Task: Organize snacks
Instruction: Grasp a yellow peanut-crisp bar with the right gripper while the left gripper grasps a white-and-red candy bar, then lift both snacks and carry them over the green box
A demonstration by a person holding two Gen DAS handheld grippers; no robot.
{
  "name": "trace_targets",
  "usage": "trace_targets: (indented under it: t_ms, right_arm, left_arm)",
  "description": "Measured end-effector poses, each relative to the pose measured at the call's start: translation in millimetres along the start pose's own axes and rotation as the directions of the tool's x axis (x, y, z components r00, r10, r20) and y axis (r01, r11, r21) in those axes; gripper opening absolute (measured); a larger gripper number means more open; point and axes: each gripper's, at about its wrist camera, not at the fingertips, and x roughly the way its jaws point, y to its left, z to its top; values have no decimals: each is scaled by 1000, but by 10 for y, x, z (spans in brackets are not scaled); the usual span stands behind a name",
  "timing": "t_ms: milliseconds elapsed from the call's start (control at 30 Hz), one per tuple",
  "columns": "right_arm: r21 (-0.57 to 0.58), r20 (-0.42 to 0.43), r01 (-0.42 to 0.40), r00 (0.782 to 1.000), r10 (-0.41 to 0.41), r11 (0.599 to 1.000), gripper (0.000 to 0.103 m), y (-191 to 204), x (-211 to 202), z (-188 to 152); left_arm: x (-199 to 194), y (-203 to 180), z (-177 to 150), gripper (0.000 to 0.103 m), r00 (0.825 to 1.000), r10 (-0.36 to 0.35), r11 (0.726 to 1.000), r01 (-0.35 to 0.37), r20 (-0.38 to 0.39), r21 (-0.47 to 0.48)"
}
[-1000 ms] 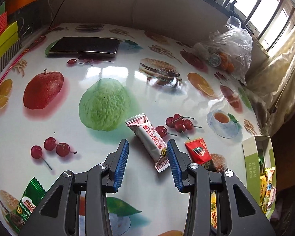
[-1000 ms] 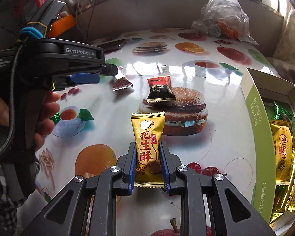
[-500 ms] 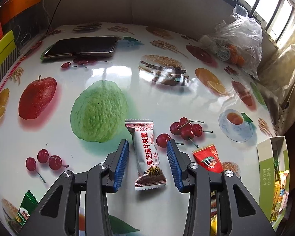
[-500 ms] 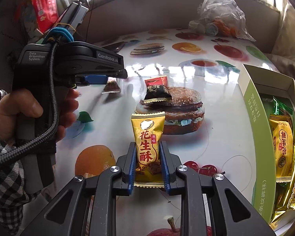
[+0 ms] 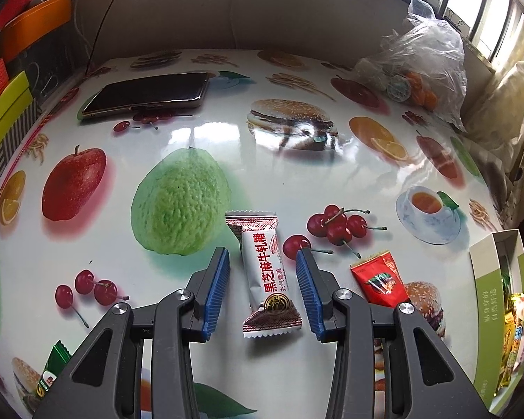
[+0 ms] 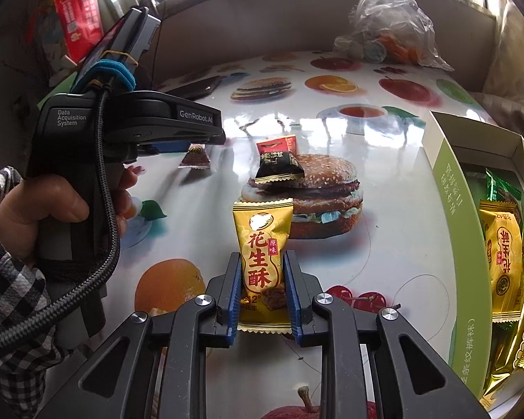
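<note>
Nearest in the right wrist view, our right gripper (image 6: 262, 289) is clamped on a yellow peanut candy (image 6: 262, 262), the blue pads pressing its lower half while the top of the wrapper stands free above the jaws. Just to the right lies the green-walled box (image 6: 450, 209), already holding several yellow and green packets, so we judge this piece is on its way there. Beyond the candy, a black sweet (image 6: 279, 167) rests against a red packet (image 6: 277, 144) on the printed burger.

In the left wrist view, our left gripper (image 5: 262, 289) stands partly open over a white sesame nougat bar (image 5: 267, 272) lying flat on the fruit-printed tablecloth (image 5: 192, 139). The bar sits lengthwise between the pads with a gap on each side; neither pad touches it. To its right lies the red packet (image 5: 379, 281); farther back, a phone (image 5: 146, 94) and a clear plastic bag (image 5: 422, 63).

Step in hand, as we judge it: one snack held for boxing, a second lined up for pickup. The next move calls for lowering the left pads to the cloth and closing across the bar's narrow width, and for carrying the peanut candy over the box wall before letting go. A slippery wrapper could slide out of a shallow grip
</note>
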Motion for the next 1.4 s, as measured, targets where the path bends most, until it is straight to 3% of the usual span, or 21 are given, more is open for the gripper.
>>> trace_targets:
  t_ms: [67,267,967,1400]
  right_arm:
    - [-1,0,0,1000,0,1000,22,-1,0,0]
    - [-1,0,3,1000,-3,1000,22,-5,3,-5]
    - [-4,1,23,1000,-23,1000,22,3,-6,4]
    - [7,29,42,999,-42,999,21,24,-101,-17]
  left_arm:
    - [-4,-3,-7,33,1000,18,1000,-18,4,8]
    - [-11,34,-5,21,1000,21,1000,-21,4,3]
    - [-74,38,-59,20,1000,5,1000,-5,0,9]
    - [-360,5,-117,20,999,-42,999,41,33,24]
